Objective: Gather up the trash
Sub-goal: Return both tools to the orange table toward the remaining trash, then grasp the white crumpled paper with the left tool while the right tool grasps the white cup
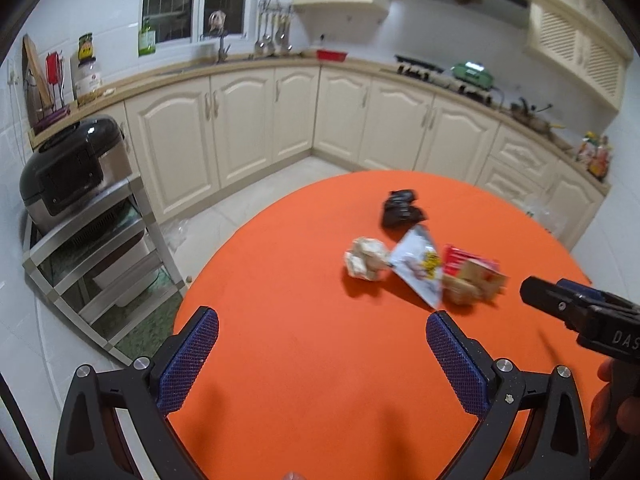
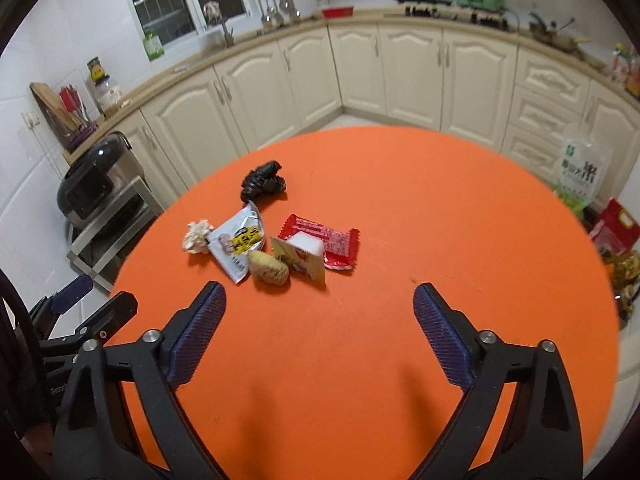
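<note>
A round orange counter (image 2: 400,208) fills the lower part of both wrist views, set in a kitchen with cream cabinets (image 2: 412,68) along the far walls and a dark cooker (image 1: 68,172) on a metal rack (image 1: 100,264) to the left. The right tongs (image 2: 318,310) hang above the near part of the counter, jaws wide apart with nothing between the blue pads; the left tongs (image 1: 322,330) likewise stand wide apart and empty over the counter's left edge. The trash lies in a loose cluster toward the middle of the counter, beyond both pairs of tongs and touched by neither. Within the cluster: a red wrapper (image 2: 324,242) on the right, a white and yellow packet (image 2: 238,244) left of centre, a small torn carton (image 2: 300,258) partly overlapping the red wrapper, a crumpled black bag (image 2: 262,186) at the far side and slightly apart from the rest, a tan crumpled lump (image 2: 269,268) nearest the tongs, and a crumpled white paper ball (image 2: 196,236) at the left end, just beside the packet.
</note>
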